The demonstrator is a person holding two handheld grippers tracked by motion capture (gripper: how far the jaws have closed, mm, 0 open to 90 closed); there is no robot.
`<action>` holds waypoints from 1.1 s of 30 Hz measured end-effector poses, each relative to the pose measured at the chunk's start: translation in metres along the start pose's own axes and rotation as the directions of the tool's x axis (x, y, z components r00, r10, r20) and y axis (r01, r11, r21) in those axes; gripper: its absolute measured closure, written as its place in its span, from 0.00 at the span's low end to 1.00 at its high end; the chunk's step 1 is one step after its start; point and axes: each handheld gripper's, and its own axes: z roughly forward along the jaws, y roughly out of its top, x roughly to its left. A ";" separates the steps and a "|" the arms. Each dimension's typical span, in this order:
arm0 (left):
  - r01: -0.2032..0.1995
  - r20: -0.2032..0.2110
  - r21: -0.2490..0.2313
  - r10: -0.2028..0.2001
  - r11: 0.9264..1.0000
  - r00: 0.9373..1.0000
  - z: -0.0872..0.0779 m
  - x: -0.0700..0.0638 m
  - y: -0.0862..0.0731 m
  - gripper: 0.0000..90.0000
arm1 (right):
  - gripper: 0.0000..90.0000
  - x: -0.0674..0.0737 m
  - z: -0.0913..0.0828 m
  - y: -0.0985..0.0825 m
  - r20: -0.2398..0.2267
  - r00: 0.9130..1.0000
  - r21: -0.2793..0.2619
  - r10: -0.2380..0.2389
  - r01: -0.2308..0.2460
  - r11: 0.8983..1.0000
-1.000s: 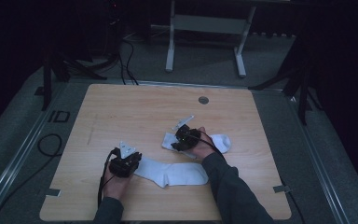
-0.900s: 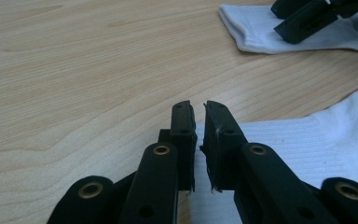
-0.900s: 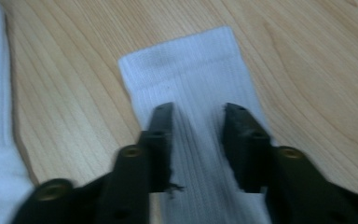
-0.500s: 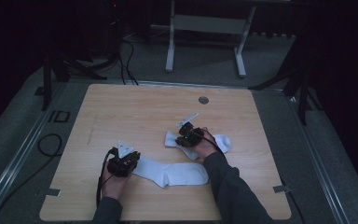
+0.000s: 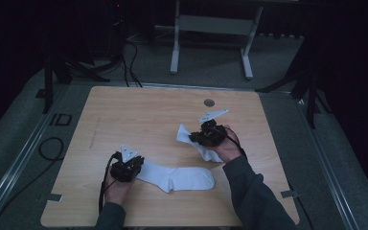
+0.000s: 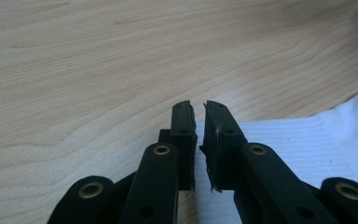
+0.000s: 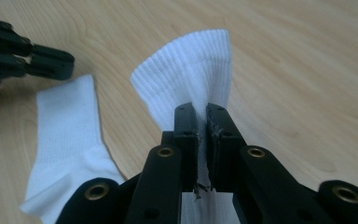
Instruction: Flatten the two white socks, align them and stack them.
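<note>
Since 1 second ago, my right gripper (image 5: 197, 137) has closed its jaws on the cuff of the far sock (image 5: 206, 149) and lifted it, so the cuff now stands up off the table (image 5: 139, 112) while the toe end still trails on the wood under my hand. Across the same second the near sock (image 5: 177, 178) stays flat, pinned at its cuff by my left gripper (image 5: 139, 168), jaws narrow on the ribbed edge. I judge the risk is slip: the right pads (image 7: 216, 140) bite only a thin fold, and a quick pull could drag it free.
</note>
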 end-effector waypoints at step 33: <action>-0.005 -0.015 0.008 0.005 1.000 1.000 0.001 -0.001 -0.001 0.99 | 0.94 0.040 -0.123 0.016 -0.056 0.992 -0.248 -0.109 0.092 0.964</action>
